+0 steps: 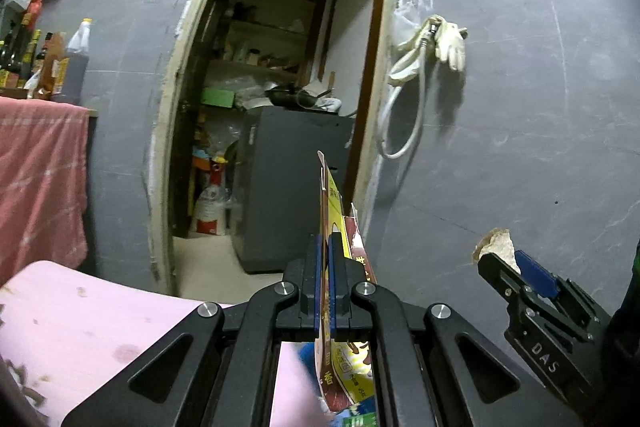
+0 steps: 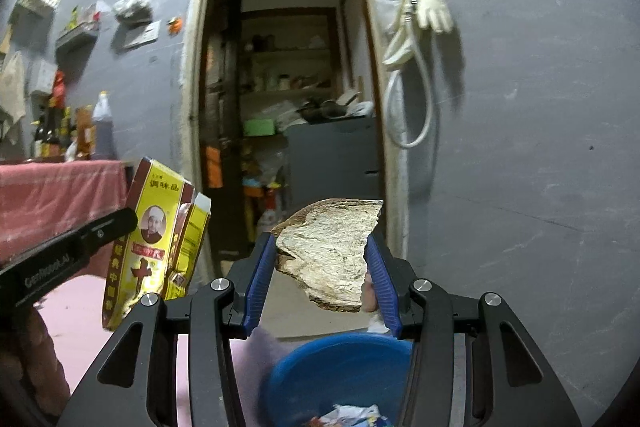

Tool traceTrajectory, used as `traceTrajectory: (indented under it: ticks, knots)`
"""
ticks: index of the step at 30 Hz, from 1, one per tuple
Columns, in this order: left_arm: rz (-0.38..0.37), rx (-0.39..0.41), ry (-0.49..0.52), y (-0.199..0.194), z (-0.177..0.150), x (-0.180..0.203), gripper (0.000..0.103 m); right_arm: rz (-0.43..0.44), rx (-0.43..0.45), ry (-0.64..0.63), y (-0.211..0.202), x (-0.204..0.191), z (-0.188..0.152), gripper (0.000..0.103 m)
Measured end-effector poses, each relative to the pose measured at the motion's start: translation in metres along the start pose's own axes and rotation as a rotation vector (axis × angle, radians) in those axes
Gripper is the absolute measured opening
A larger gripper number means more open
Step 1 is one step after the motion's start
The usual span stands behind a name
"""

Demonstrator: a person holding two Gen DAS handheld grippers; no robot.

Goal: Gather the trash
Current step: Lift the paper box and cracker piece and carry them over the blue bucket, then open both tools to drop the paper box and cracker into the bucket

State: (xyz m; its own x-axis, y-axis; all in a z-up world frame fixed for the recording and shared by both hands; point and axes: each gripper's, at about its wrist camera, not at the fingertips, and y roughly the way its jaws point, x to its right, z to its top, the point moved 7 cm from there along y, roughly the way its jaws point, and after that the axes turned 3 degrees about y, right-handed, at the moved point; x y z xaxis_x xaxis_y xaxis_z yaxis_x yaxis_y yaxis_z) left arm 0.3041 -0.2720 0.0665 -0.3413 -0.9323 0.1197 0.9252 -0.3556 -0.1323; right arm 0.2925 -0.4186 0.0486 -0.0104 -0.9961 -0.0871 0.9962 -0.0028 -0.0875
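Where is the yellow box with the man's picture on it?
The flattened yellow and red cardboard seasoning box is pinched in the left hand-held gripper, held up before the doorway, left of the flat crusty bread piece.

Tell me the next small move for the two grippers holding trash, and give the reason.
Probably lower the right gripper toward the blue bin and release there. Its jaws are clamped on the flat crusty piece with the bin's rim just below, trash already inside. The left gripper, shut on the yellow seasoning box, can follow.
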Motion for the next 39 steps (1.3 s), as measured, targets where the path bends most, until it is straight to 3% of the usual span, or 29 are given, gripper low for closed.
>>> traceTrajectory:
  ticks: [11,16,29,37,39]
  knots:
    - [-0.031,-0.074,0.035,0.05,-0.032,0.053,0.001,-0.032,-0.06,0.013,0.019,0.06,-0.02,0.045]
    - [-0.018,-0.182,-0.002,0.082,-0.051,0.057,0.001,-0.029,-0.137,0.071,0.036,0.078,-0.042,0.045]
    - [0.021,-0.248,-0.008,0.111,-0.079,0.055,0.001,-0.036,-0.208,0.09,0.056,0.085,-0.065,0.045]
    - [0.007,-0.313,-0.039,0.123,-0.09,0.053,0.002,-0.035,-0.267,0.105,0.067,0.087,-0.075,0.046]
    - [0.004,-0.335,-0.059,0.126,-0.094,0.05,0.002,-0.033,-0.293,0.111,0.07,0.088,-0.08,0.051]
